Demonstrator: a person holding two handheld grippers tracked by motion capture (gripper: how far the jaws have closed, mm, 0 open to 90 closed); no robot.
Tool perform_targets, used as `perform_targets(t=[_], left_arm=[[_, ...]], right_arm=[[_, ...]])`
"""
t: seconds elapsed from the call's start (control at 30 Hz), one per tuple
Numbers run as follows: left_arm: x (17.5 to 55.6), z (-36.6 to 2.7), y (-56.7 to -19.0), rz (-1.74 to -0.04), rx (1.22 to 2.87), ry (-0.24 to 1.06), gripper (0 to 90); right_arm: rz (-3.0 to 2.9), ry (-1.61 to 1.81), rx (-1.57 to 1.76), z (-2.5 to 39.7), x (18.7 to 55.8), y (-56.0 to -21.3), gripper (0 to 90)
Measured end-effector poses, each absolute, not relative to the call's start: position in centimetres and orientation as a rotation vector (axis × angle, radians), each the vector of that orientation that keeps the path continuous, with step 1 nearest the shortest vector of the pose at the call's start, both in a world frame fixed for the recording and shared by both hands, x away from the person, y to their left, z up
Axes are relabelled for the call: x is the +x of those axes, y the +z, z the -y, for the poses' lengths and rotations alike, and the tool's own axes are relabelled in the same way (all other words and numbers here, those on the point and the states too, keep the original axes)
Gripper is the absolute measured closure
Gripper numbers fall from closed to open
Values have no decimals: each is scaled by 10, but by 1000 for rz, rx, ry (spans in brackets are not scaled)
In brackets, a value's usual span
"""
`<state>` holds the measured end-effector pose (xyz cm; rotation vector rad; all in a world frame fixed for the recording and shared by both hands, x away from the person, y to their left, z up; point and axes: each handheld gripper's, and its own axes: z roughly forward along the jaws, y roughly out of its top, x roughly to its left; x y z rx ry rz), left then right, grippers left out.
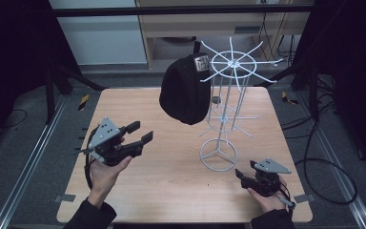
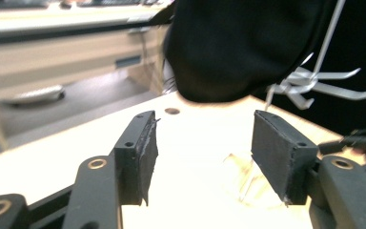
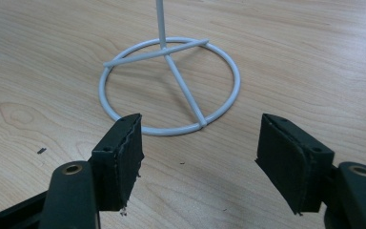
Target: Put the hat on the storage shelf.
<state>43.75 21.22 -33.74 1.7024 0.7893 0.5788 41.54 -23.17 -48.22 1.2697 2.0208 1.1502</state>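
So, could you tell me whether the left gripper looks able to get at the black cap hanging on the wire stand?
Probably yes: the left gripper is open and aimed at the black cap, with bare table between them.

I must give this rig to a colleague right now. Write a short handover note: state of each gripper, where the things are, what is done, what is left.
Left gripper: open, holds nothing, raised above the table's left side, jaws pointing toward the black cap.
Right gripper: open, holds nothing, low near the table's front right, facing the ring base of the white wire rack.
Things: the cap hangs on an upper arm of the rack; the rack stands upright on the wooden table.
Done: neither gripper touches the cap or rack.
Left: probably steady the base with the right gripper and take the cap with the left.
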Motion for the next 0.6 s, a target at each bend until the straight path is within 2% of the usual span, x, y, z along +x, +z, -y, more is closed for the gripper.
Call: perform_targets(t=[0.47,0.6], left_arm=[[431,-274,-434,-1147,1806,557,321],[429,-285,-453,-1194,1852,579,283]], right_arm=[[-2005,1147,1276,234,416,-484,280],[-1996,1146,1292,236,416,-485,252]])
